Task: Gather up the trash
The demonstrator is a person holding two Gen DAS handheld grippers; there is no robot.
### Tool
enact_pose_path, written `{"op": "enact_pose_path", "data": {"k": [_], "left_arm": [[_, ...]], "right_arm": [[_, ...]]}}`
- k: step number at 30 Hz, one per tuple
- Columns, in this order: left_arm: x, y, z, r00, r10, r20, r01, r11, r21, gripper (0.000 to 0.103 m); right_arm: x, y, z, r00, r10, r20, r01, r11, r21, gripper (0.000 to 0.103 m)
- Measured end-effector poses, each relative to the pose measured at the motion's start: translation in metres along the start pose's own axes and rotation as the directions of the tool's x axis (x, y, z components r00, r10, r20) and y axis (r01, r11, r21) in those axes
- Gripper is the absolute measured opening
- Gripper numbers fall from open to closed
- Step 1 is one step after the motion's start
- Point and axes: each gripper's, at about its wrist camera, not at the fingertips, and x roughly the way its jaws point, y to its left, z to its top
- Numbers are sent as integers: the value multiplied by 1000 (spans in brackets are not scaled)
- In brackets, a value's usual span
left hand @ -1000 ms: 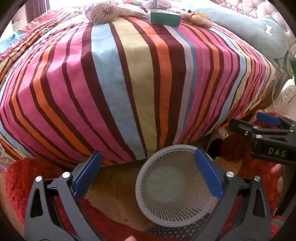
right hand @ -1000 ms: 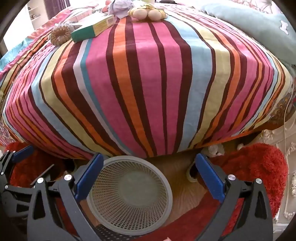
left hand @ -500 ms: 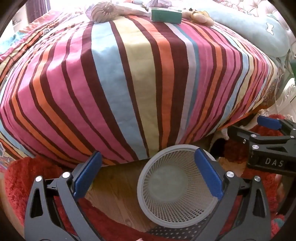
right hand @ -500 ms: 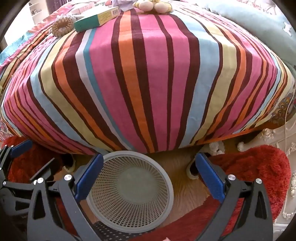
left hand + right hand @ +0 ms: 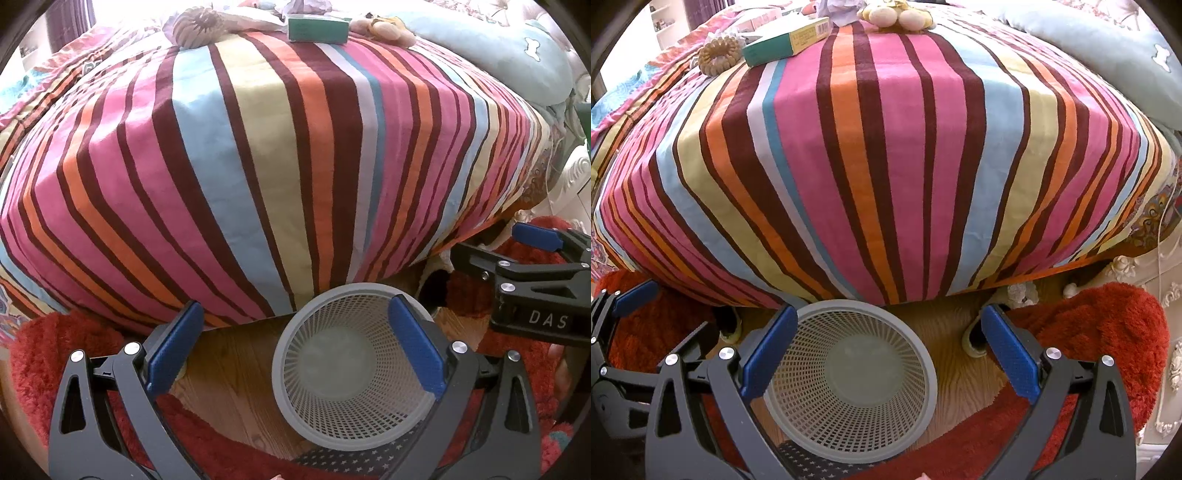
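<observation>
bedspread point(image 5: 886, 147): multicolour stripes | basket point(image 5: 849, 376): grey mesh | rug point(image 5: 1100, 332): red | box point(image 5: 317, 30): green | tool pads point(image 5: 415, 347): blue

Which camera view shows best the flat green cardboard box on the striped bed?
The right wrist view: the flat green cardboard box shows its green top and its yellow printed side. The left wrist view shows only one green face.

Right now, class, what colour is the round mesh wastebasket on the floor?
The round mesh wastebasket is grey, clearest in the right wrist view.
</observation>
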Motion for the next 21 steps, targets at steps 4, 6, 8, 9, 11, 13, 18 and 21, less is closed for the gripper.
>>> {"op": "enact_pose_path", "data": {"k": [4, 6, 8, 9, 11, 13, 18, 21], "left_arm": [[-2, -1, -1, 1000, 3, 3, -3, 1000, 0, 97], [-3, -1, -4, 1000, 6, 4, -6, 1000, -1, 97], [-5, 0, -5, 1000, 8, 7, -8, 1000, -3, 97], [-6, 0, -8, 1000, 9, 10, -8, 1000, -5, 97], [-8, 1, -12, 1000, 10, 13, -10, 1000, -12, 97], [-9, 1, -14, 1000, 9, 12, -9, 1000, -16, 97], [-11, 2, -19, 1000, 13, 13, -12, 1000, -23, 97], [-11, 2, -19, 1000, 15, 14, -14, 1000, -21, 97]], "right_arm": [[-3, -1, -3, 1000, -3, 5, 3, 1000, 3, 96], [-4, -1, -4, 1000, -2, 7, 2, 1000, 3, 96], [-6, -2, -5, 1000, 0, 13, 0, 1000, 4, 96], [-8, -1, -6, 1000, 0, 16, 0, 1000, 4, 96], [-9, -2, -8, 1000, -1, 18, 1, 1000, 2, 96], [-8, -2, -8, 1000, 1, 15, -1, 1000, 3, 96], [-9, -1, -10, 1000, 3, 21, -3, 1000, 5, 96], [-9, -2, -10, 1000, 5, 21, -5, 1000, 7, 96]]}}
